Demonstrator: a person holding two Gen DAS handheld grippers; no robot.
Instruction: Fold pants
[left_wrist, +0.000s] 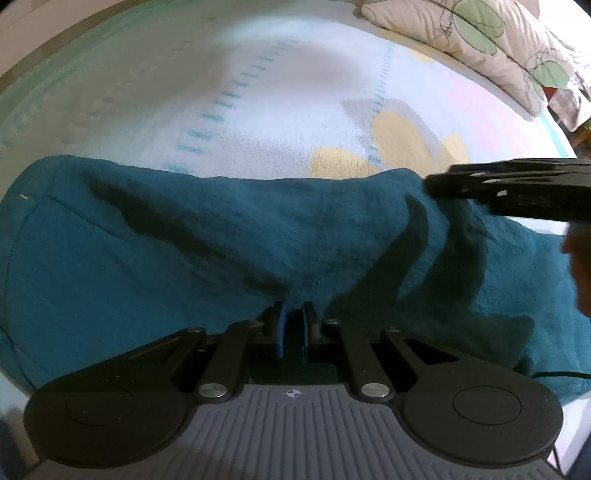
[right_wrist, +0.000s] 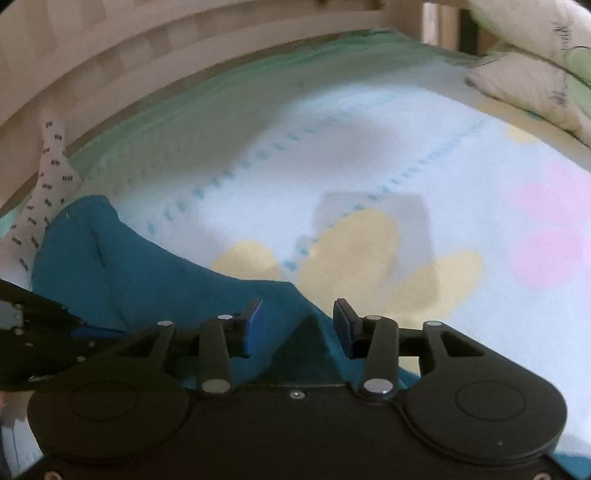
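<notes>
Teal, towel-like fabric pants (left_wrist: 221, 240) lie stretched across the near part of a bed covered by a pale blanket (left_wrist: 258, 110) with yellow blobs, pink patches and dashed blue stitch lines. In the left wrist view the pants run from the left edge to the right edge, with creases and shadows over the middle.

Left gripper (left_wrist: 294, 328): jaws nearly closed, blue pads close together, a pinch of teal cloth between them at the near edge of the pants. Gripping the pants.

Right gripper (right_wrist: 298, 325): jaws apart, blue pads well separated. A raised fold of teal cloth sits between them, not clamped. In the left wrist view this gripper enters from the right, over the far right part of the pants, with part of the person's hand (left_wrist: 580, 266) below it.

A white sock-like cloth with small dark marks (right_wrist: 44, 177) lies at the far left end of the pants, against the wooden bed frame (right_wrist: 110, 62). A cream quilted pillow with green leaf print (left_wrist: 480, 40) lies at the far right of the bed.
</notes>
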